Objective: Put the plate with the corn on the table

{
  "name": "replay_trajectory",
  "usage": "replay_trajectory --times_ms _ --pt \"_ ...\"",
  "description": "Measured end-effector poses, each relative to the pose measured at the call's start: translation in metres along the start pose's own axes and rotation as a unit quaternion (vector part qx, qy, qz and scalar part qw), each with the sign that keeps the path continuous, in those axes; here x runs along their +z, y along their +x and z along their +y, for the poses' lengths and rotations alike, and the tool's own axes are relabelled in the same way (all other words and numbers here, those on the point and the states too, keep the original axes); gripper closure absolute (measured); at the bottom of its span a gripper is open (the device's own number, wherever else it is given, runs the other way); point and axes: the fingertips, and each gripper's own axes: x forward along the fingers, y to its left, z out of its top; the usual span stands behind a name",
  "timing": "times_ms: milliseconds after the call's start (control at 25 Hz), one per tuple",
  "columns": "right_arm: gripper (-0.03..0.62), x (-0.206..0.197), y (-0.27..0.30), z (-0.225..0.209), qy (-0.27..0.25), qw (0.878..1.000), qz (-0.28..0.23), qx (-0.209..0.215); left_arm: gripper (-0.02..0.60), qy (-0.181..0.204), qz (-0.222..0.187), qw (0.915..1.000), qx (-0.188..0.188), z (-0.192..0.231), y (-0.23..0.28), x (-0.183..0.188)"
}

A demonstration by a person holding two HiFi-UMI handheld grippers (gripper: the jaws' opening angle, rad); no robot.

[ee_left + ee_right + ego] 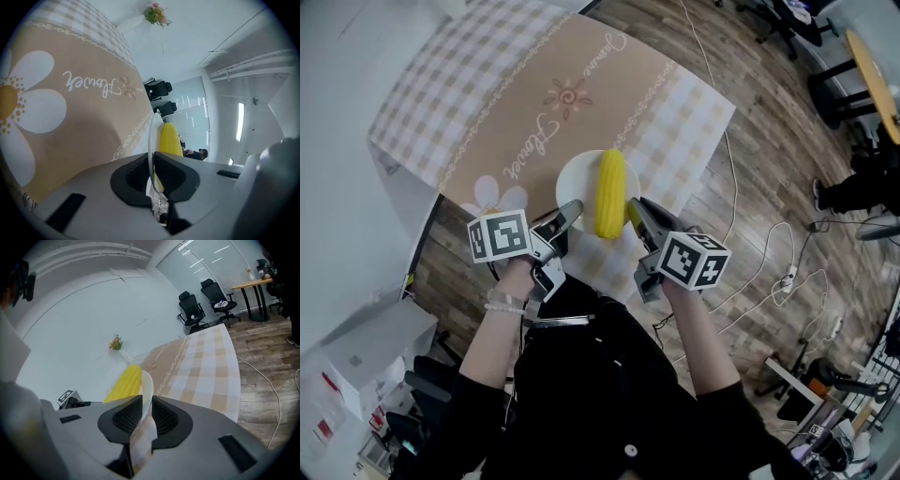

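While tilted downward, 2 hand-held grippers (570, 214) (636, 208) pinch plate (574, 183).

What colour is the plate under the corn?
White; the plate shows best in the head view.

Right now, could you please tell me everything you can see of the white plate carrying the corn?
The plate is small, round and plain white, smooth like ceramic or melamine, with a thin raised rim. It is held roughly level over the near edge of the checked tablecloth; I cannot tell whether it touches the cloth. One yellow corn cob lies along its middle. The left gripper clamps its left rim and the right gripper its right rim.
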Motion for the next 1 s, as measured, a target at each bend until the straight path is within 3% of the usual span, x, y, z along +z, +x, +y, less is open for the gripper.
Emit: replay_trajectory --times_ms 1000 --pt "0.499 -0.001 0.057 -0.053 0.002 0.997 0.034 -0.067 0.549 -0.001 0.063 0.9967 0.051 0.055 0.053 0.030"
